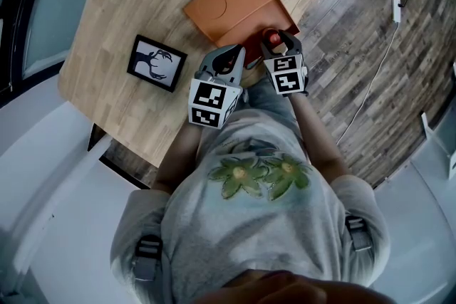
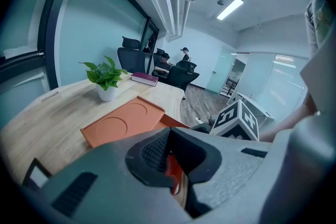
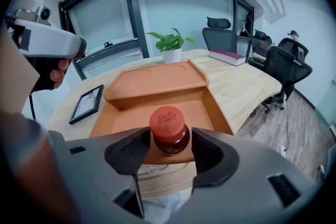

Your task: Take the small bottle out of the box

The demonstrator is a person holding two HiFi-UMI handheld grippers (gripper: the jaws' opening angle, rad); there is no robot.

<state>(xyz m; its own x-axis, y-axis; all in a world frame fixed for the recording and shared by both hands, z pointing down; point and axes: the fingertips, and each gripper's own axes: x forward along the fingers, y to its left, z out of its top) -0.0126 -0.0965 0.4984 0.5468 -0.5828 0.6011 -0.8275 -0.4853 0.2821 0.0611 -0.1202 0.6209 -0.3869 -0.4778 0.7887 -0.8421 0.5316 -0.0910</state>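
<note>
The small bottle [image 3: 168, 128] has a red cap and dark glass below it. My right gripper [image 3: 169, 140] is shut on its neck, holding it upright just over the near wall of the open orange box [image 3: 152, 110]. The head view shows the red cap [image 1: 271, 36] between the right gripper's fingers [image 1: 283, 48] at the box's [image 1: 274, 14] near edge. My left gripper [image 1: 228, 57] hangs beside it, above the table. Its jaws [image 2: 169, 134] meet at the tips with nothing held, and only orange shows through the slit behind them.
The box's lid [image 1: 228, 0] lies folded open on the wooden table [image 1: 135, 3]. A framed picture [image 1: 157, 63] lies to the left. A potted plant [image 3: 170, 45] and a book [image 3: 227, 56] are at the far end. Office chairs and seated people are beyond.
</note>
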